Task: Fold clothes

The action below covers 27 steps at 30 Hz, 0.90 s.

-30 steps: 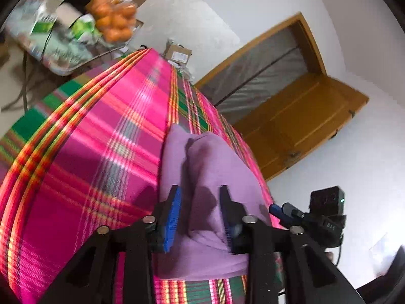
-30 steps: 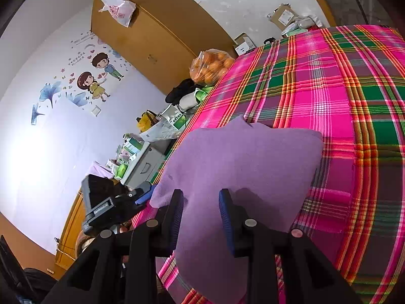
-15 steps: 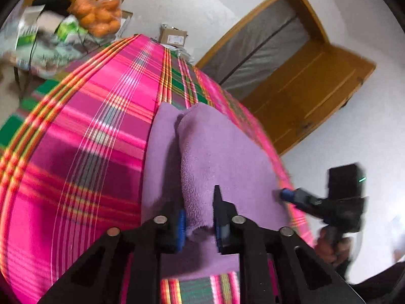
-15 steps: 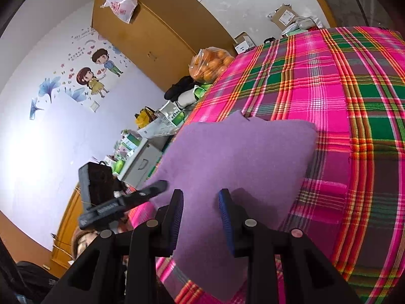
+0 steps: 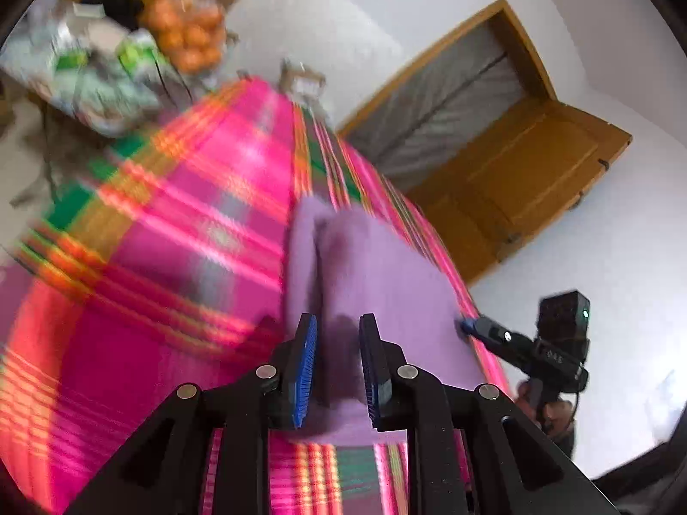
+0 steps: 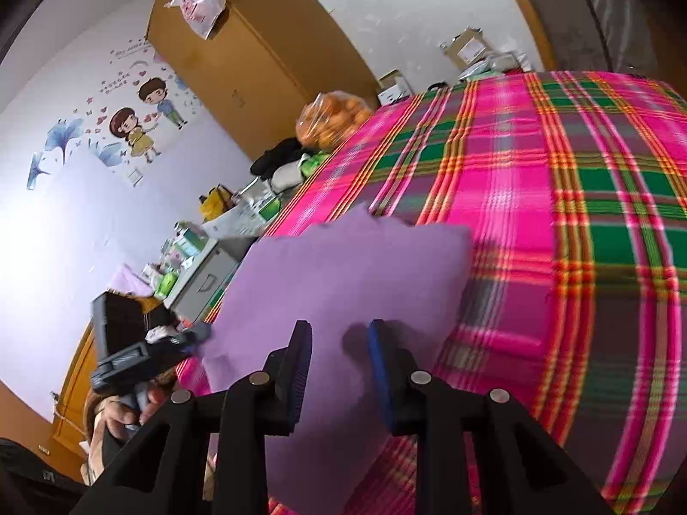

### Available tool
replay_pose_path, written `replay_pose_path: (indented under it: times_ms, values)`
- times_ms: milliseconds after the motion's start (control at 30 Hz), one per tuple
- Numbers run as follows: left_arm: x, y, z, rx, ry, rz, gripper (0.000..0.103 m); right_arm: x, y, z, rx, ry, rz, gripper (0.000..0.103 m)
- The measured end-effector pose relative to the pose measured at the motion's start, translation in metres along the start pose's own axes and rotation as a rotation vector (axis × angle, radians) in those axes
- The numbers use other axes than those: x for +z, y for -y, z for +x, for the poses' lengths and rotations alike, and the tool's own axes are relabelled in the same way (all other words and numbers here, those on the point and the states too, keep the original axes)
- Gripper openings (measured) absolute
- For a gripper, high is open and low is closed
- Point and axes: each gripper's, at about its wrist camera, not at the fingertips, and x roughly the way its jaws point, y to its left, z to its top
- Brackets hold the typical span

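Purple fleecy cloth lies on the pink-and-green plaid bedspread, near the bed's front edge. From the right wrist it reads as a flat, roughly rectangular panel with a small notch of fabric poking up at the far edge. From the left wrist I see a raised fold ridge running away from the camera, so at least one layer is doubled over.

Handling, my judgement: light, soft, limp, no stiffness; it will drape and drag on the blanket rather than slide cleanly. Best hold is a pinch at an edge or corner, through all layers, not mid-panel.

Left gripper: fingers parted, straddling the near end of the ridge, with cloth between the blue pads. I see a gap on both sides, so I read it as not clamped. That view is motion-blurred, so low confidence on contact.

Right gripper: fingers apart over the near part of the panel, gripping nothing.

Stage: fits either a mid-fold or a finished fold just released. I can't separate those.

Containers: clear plastic bag of oranges on the cluttered side table beside the bed, with a white plastic bag hanging on the wooden wardrobe, contents not visible. Cardboard boxes sit past the bed's far end, apparently closed.
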Motion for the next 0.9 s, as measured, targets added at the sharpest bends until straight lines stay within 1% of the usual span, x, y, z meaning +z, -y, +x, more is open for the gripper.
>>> replay_pose_path:
  times_ms: [67, 100, 167, 233, 333, 467, 533, 633, 700, 733, 767, 833, 900]
  values:
    - [0.008, 0.006, -0.010, 0.026, 0.043, 0.034, 0.020, 0.002, 0.003, 0.000, -0.008, 0.005, 0.001, 0.028]
    - [0.012, 0.012, -0.011, 0.022, 0.056, 0.057, 0.020, 0.002, 0.003, 0.001, -0.013, 0.007, -0.002, 0.028]
    - [0.015, 0.027, -0.004, 0.001, 0.054, 0.111, 0.020, 0.003, 0.002, 0.003, -0.025, 0.013, -0.012, 0.027]
    - [0.015, 0.040, 0.008, -0.005, 0.029, 0.169, 0.021, 0.004, 0.000, 0.006, -0.048, 0.022, -0.032, 0.027]
    - [0.019, 0.053, 0.038, 0.050, -0.025, 0.234, 0.021, 0.009, -0.002, 0.010, -0.095, 0.031, -0.063, 0.027]
    - [0.039, 0.069, 0.069, 0.123, -0.048, 0.321, 0.021, 0.018, -0.008, 0.013, -0.150, 0.056, -0.112, 0.027]
    - [0.048, 0.075, 0.089, 0.136, -0.083, 0.362, 0.021, 0.021, -0.004, 0.021, -0.175, 0.044, -0.111, 0.027]
    - [0.055, 0.067, 0.114, 0.177, -0.152, 0.371, 0.021, 0.025, 0.002, 0.033, -0.213, 0.027, -0.111, 0.026]
    - [0.053, 0.056, 0.123, 0.173, -0.170, 0.364, 0.021, 0.028, 0.007, 0.041, -0.239, 0.015, -0.111, 0.020]
    - [0.052, 0.051, 0.128, 0.171, -0.179, 0.360, 0.021, 0.029, 0.009, 0.044, -0.252, 0.009, -0.111, 0.014]
    - [0.051, 0.045, 0.132, 0.168, -0.187, 0.357, 0.021, 0.031, 0.011, 0.048, -0.264, 0.004, -0.110, 0.014]
    - [0.049, 0.040, 0.132, 0.143, -0.171, 0.350, 0.021, 0.032, 0.015, 0.053, -0.266, 0.005, -0.117, 0.014]
    - [0.051, 0.034, 0.129, 0.117, -0.170, 0.312, 0.020, 0.033, 0.017, 0.054, -0.260, 0.011, -0.127, 0.013]
